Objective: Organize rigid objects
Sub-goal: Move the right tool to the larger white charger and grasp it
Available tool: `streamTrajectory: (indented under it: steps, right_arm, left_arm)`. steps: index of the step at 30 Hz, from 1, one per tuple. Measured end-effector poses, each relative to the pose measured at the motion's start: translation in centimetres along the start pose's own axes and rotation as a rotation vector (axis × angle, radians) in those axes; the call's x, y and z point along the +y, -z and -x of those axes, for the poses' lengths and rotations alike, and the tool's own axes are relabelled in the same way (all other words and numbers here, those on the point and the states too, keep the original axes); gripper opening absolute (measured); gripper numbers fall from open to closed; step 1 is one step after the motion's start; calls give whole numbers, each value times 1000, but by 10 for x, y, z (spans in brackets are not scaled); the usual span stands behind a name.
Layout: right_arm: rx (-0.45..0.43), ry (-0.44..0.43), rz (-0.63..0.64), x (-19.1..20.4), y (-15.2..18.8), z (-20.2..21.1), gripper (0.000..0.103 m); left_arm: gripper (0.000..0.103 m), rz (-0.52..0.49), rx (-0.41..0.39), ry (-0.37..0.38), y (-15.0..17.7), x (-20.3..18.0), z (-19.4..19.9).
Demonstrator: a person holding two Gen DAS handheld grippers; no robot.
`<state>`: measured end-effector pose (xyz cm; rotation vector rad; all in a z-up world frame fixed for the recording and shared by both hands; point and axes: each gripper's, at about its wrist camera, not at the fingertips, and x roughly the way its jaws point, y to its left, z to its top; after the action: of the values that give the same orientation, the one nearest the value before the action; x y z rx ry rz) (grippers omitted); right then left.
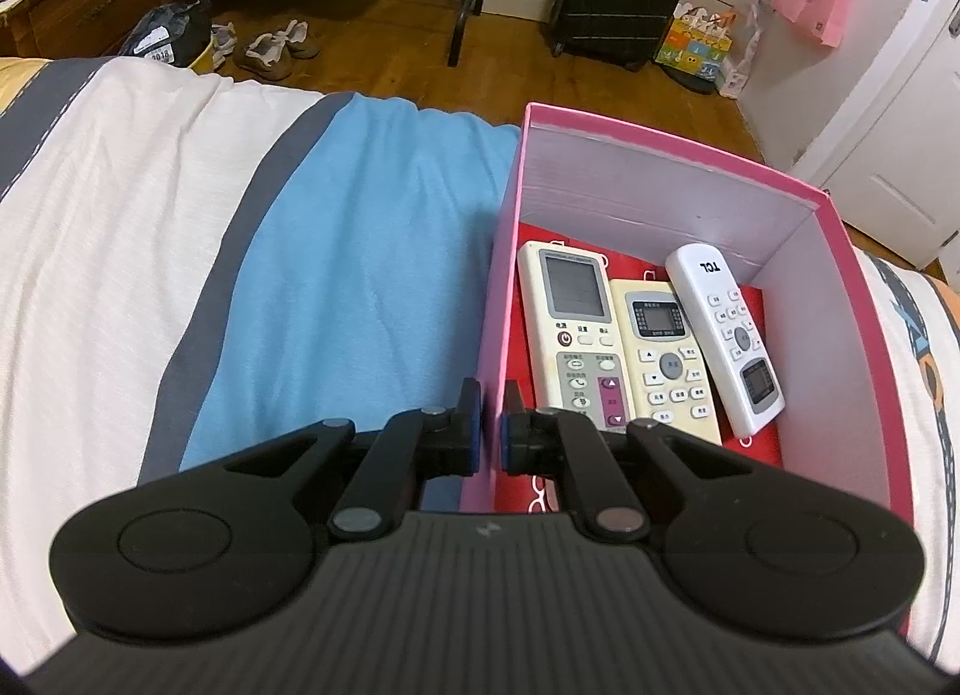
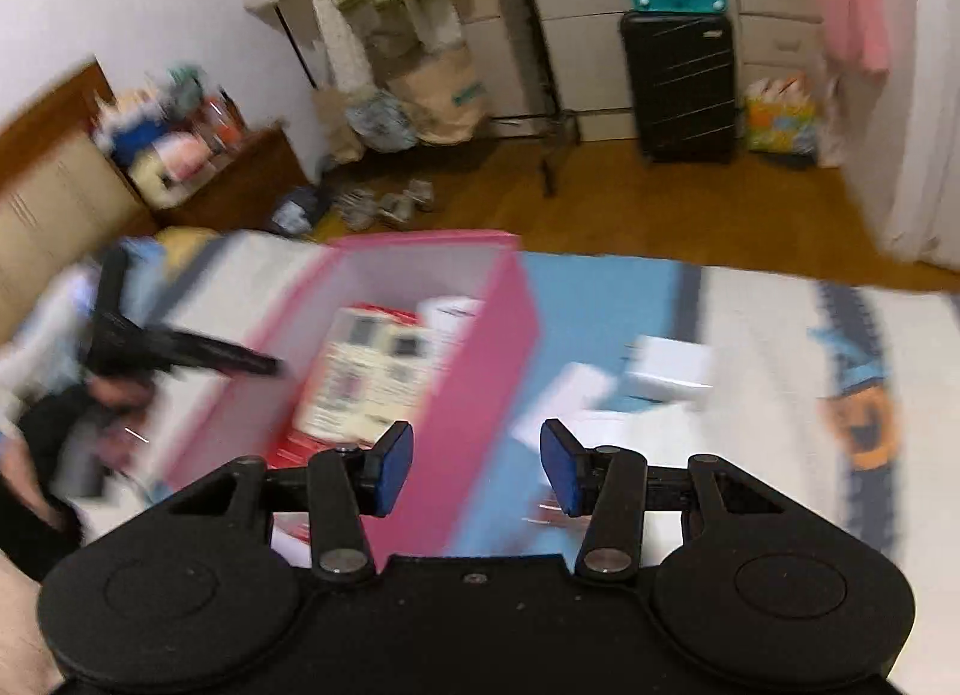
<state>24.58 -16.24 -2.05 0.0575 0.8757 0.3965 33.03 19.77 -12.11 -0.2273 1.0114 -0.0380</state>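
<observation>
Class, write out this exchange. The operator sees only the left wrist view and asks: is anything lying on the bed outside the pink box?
Observer: Yes, white boxy things lie on the blue blanket beside the pink box; blur hides what they are.
Operator: Are the right tongs carrying one?
Observer: No, the right tongs stand open with nothing between them.

Both handheld grippers were matte black, each with two rounded discs flanking a ribbed central body. The left gripper and the right gripper carried linkage arms pinned with silver rivets, ending in fingers faced with blue pads.
</observation>
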Motion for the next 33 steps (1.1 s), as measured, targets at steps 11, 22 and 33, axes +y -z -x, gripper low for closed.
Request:
streamTrajectory:
  steps: [11,22,33]
  right_arm:
    - [53,207,315,0,31,-86,53]
    - [87,248,253,-7,31,-142,66]
    - [250,189,73,-10,46,-105,63]
  left_arm:
    - [3,-61,-15,-67,2,-14,0]
    - [4,-55,-3,-59,1,-12,-5]
    - [4,-59,-2,-50,0,-10,-7]
